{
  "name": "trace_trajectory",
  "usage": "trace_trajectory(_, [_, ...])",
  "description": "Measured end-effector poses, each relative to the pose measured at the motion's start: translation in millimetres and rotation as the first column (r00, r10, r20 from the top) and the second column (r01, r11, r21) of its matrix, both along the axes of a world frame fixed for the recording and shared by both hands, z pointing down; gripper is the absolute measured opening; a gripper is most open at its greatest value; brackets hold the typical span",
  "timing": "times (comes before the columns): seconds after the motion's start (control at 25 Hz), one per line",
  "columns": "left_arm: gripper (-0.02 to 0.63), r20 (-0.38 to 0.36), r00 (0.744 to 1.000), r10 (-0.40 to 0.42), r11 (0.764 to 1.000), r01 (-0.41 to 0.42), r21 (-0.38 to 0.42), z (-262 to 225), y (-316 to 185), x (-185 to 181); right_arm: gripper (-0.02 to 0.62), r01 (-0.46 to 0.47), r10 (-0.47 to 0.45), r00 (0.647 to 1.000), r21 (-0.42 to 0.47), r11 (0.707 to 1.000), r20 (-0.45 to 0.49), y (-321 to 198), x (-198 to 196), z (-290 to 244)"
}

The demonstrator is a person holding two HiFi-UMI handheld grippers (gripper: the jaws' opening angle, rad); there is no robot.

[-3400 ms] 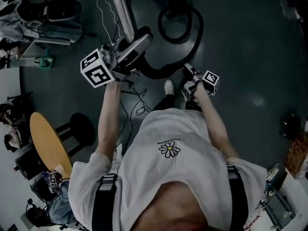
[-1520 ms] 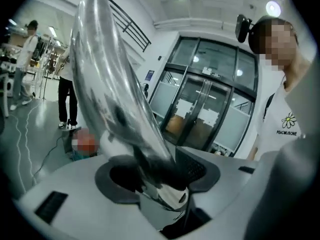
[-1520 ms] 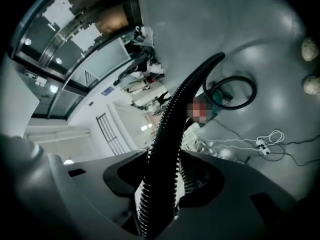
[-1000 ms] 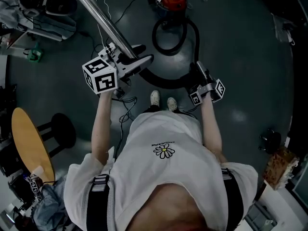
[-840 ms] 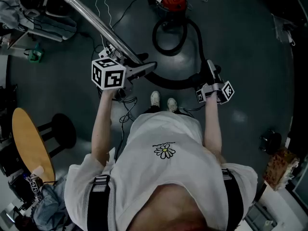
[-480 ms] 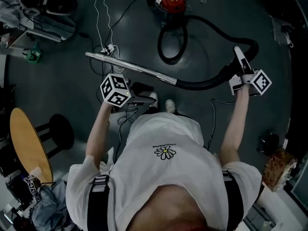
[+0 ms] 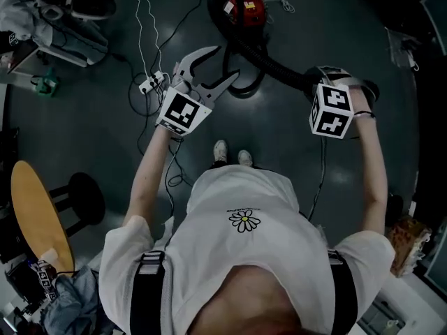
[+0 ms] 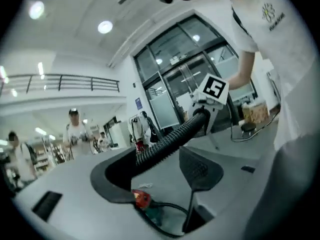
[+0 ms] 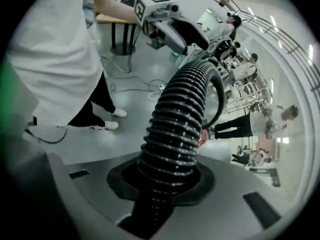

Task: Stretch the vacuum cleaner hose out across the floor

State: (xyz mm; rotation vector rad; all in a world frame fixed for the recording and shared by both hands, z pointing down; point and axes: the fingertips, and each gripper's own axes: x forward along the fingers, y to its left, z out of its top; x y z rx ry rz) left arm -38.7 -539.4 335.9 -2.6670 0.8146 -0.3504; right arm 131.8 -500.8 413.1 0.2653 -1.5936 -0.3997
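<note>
The right gripper's jaws, just now closing tighter, are clenching the ribbed hose, whose long axis is running straight out from them toward the red vacuum cleaner on the floor. The left gripper's jaws, just now opening wider, are gaping empty, with the hose's slack loop lying just beyond their tips.

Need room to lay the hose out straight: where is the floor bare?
The floor is bare between the shoes and the hose, and right of the vacuum cleaner, above the hose. Upper left is crowded with a power strip, cables and bags; lower left holds a stool and round table.
</note>
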Motion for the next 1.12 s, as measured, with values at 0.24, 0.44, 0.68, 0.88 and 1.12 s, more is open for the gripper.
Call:
trace_trajectory(0.24, [0.332, 0.178, 0.98, 0.091, 0.97, -0.127, 0.205, -29, 8, 33, 0.118, 0.106, -0.079, 0.984, 0.169, 0.98, -0.157, -10, 19, -47])
trace_trajectory(0.44, [0.341, 0.066, 0.93, 0.361, 0.929, -0.352, -0.112, -42, 42, 48, 0.115, 0.085, -0.085, 0.996, 0.207, 0.975, -0.007, -8, 24, -55])
trace_trajectory(0.68, [0.341, 0.571, 0.78, 0.256, 0.966, -0.218, -0.136, 29, 35, 32, 0.115, 0.18, -0.24, 0.956, 0.304, 0.936, 0.171, -2, -31, -81])
trace_trajectory(0.88, [0.339, 0.487, 0.821, 0.298, 0.945, -0.181, -0.273, 32, 34, 26, 0.115, 0.235, -0.283, 0.954, 0.339, 0.911, 0.099, -7, -47, -99])
trace_trajectory(1.12, [0.241, 0.438, 0.722, 0.535, 0.791, -0.245, -0.561, 79, 85, 27, 0.115, 0.233, -0.285, 0.954, 0.374, 0.898, 0.09, -21, -53, -102])
